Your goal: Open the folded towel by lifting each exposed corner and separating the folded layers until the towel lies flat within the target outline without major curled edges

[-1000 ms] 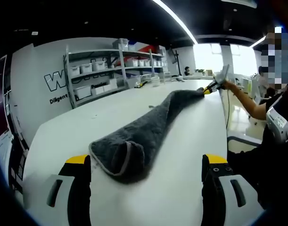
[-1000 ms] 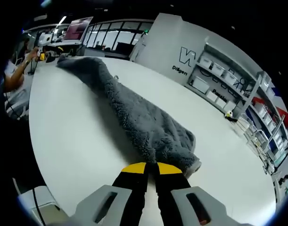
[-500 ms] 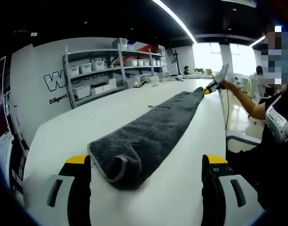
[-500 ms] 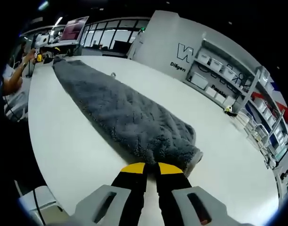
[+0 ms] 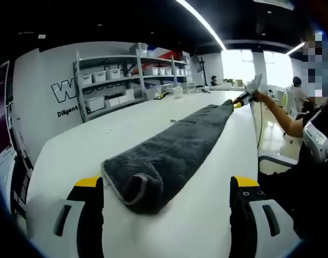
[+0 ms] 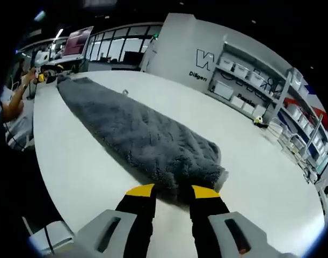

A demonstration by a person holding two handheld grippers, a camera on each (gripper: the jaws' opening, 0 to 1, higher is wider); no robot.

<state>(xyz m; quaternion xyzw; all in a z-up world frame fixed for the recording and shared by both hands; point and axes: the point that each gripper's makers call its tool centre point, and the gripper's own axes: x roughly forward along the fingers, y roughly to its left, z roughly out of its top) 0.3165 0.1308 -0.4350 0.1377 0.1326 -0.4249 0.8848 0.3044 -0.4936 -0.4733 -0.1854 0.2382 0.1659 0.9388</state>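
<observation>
A long dark grey towel [image 5: 174, 145] lies stretched along the white table [image 5: 67, 150]. Its near end is curled over [image 5: 137, 185] and sits just ahead of my left gripper [image 5: 166, 183], whose jaws stand wide open on either side of it. The far end reaches my right gripper [image 5: 241, 99], held in a person's hand. In the right gripper view the towel [image 6: 137, 134] spreads wide and fairly flat. My right gripper [image 6: 173, 191] has its jaws apart at the towel's near edge. The left gripper [image 6: 42, 76] is tiny at the far end.
Shelving with white bins [image 5: 126, 80] stands along the wall beyond the table's far side. A person [image 5: 314, 134] stands at the table's right edge next to a chair [image 5: 276, 158]. Bare tabletop [image 6: 72, 172] flanks the towel on both sides.
The towel went from a raised, twisted strip to lying spread on the table. My right gripper's jaws, shut at the towel's end before, have opened. The left jaws stayed open.
</observation>
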